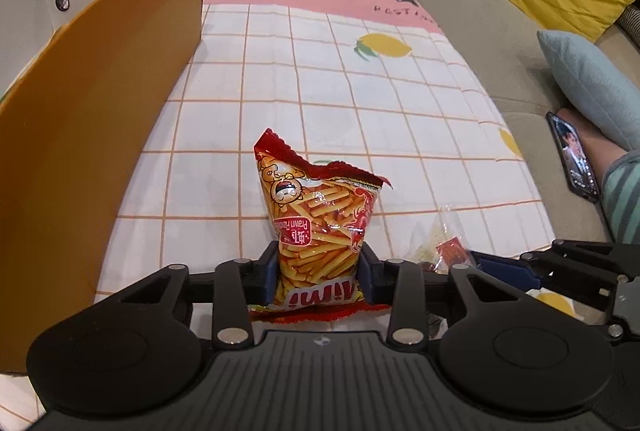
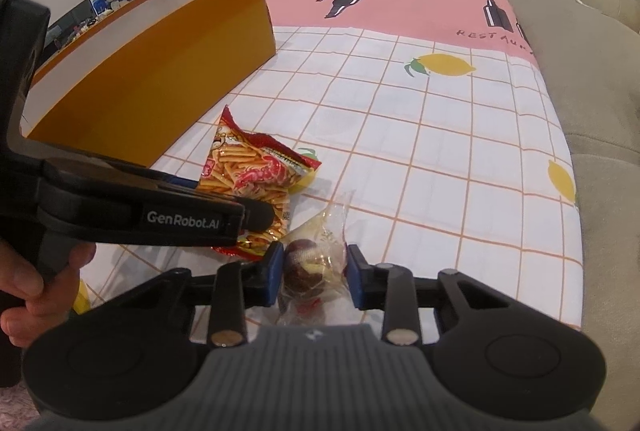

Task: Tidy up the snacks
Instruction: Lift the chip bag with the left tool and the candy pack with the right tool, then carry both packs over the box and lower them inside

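Gridded tablecloth; left tool clamps crinkly chip bag, right tool clamps glossy wrapped snack

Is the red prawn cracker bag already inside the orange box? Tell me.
No, the prawn cracker bag sits clamped in the left gripper, outside the orange box.

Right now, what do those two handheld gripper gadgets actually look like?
Both are matte black plastic. The right gripper and the left gripper each carry blue-padded fingers on linkage bars with silver pivot pins, round side discs and a ribbed centre plate. The left one reads "GenRobot.AI" in white.
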The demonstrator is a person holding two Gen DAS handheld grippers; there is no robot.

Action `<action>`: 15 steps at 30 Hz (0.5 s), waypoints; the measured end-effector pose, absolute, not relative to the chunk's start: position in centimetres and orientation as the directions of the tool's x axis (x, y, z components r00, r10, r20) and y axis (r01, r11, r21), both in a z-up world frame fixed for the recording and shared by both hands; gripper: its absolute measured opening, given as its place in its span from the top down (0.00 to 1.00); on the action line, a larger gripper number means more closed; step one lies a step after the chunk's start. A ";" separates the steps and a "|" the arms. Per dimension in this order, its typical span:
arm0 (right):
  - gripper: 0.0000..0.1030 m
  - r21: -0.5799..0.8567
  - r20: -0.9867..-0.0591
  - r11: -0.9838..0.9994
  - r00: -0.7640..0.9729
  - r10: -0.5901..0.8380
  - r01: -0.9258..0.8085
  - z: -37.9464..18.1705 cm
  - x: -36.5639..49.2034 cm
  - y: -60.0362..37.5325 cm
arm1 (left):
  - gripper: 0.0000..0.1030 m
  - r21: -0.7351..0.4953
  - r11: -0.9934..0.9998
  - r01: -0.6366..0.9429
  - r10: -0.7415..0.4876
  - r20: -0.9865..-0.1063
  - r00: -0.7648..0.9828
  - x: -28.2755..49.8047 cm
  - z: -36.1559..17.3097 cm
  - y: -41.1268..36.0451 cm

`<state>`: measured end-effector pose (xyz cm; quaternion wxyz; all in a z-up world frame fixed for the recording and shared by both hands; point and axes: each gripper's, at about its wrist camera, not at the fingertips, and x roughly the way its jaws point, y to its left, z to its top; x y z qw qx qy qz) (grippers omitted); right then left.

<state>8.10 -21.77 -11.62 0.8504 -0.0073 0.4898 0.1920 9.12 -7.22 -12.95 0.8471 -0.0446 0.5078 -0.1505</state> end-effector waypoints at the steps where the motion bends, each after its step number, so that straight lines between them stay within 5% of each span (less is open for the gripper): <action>1: 0.71 0.171 -0.836 0.927 0.449 0.315 -0.332 -11.5 7.9 -21.8 | 0.61 -0.224 0.950 0.215 -0.300 -0.846 0.442 9.0 -12.6 -7.2; 15: 0.72 0.146 -0.755 0.920 0.560 0.341 -0.364 -5.9 6.5 -20.5 | 0.61 -0.311 0.942 0.126 -0.330 -0.787 0.521 7.4 -3.0 -1.5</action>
